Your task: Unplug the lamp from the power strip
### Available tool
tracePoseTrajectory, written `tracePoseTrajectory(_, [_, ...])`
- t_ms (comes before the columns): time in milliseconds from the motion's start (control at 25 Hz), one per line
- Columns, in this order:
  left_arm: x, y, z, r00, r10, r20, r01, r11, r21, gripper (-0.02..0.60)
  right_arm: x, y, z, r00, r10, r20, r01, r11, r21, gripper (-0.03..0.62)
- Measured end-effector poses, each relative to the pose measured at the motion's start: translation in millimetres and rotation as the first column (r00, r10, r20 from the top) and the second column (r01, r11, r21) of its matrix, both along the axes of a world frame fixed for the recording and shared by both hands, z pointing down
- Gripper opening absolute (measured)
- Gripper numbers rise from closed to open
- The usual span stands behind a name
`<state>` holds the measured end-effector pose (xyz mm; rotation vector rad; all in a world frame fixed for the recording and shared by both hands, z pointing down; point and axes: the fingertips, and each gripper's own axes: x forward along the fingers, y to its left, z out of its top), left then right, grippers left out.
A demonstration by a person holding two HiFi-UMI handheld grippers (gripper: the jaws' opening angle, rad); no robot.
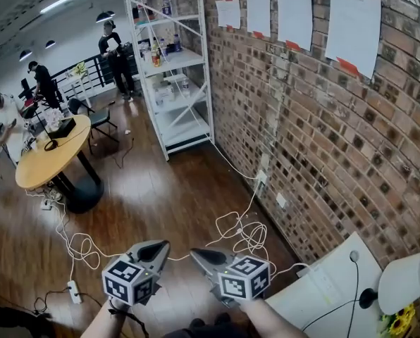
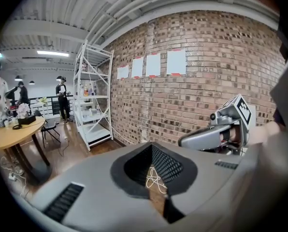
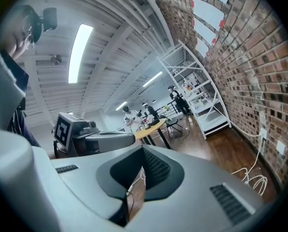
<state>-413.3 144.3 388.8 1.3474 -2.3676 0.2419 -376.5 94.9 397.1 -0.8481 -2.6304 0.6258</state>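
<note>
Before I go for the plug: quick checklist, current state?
1. Left gripper empty: ok.
2. Right gripper empty: ok.
3. Jaws open to grab: not ok, both shut.
4. Lamp in sight: ok, on the white table at lower right.
5. Lamp's plug found: cannot tell; its black cord runs off the bottom edge of the head view.
6. Power strip found: ok, one lies on the floor at left; whether the lamp is plugged into it, cannot tell.
</note>
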Motion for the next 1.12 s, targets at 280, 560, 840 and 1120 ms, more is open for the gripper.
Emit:
tracePoseTrajectory(280, [1, -3, -5, 0.999, -0.035, -0.004, 0.035, 0.999, -0.002, 0.012, 7, 6, -1, 0.995, -0.094, -0.043, 0.090, 0.993, -0.081, -0.002])
tracePoseTrajectory(560, [11, -24, -5, 0.999, -0.041, -0.027, 0.040, 0.999, -0.026, 0.011, 10, -14, 9, 0.989, -0.113, -0.098, 0.099, 0.986, -0.137, -0.002])
tracePoseTrajectory(840, [11, -35, -3, 0.999, -0.045, -0.029, 0.044, 0.998, -0.034, 0.011, 14, -9, 13, 0.979, -0.175, -0.108, 0.160, 0.978, -0.135, -0.002])
tracePoseTrajectory(1120, [3, -29, -1, 0.997, -0.066, -0.044, 0.066, 0.998, -0.014, 0.011, 4, -6, 14, 0.974, -0.193, -0.117, 0.179, 0.977, -0.118, -0.002])
